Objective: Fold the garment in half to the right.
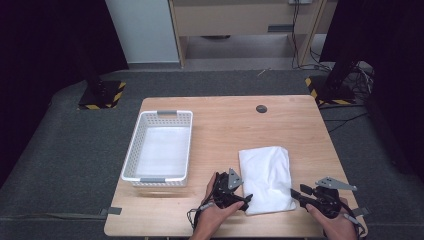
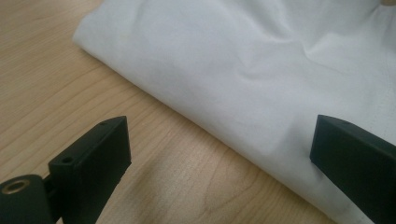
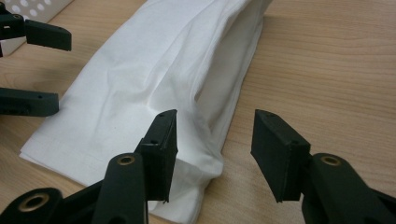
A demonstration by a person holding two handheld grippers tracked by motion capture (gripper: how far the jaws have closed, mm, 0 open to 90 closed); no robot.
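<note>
A light wooden table (image 1: 280,127) stood on a grey carpeted floor (image 1: 55,150), with a small dark round cap (image 1: 261,108) set in its far edge and grey tape tabs (image 1: 113,211) at its near corners. Behind it, black curtains (image 1: 45,40) hung at both sides, each fronted by a dark stand on a base striped yellow and black (image 1: 102,96). A pale wall panel (image 1: 142,30) and a light wooden cabinet (image 1: 245,22) filled the middle of the background, with black cables (image 1: 320,60) trailing down at the right. The light was even and soft.
</note>
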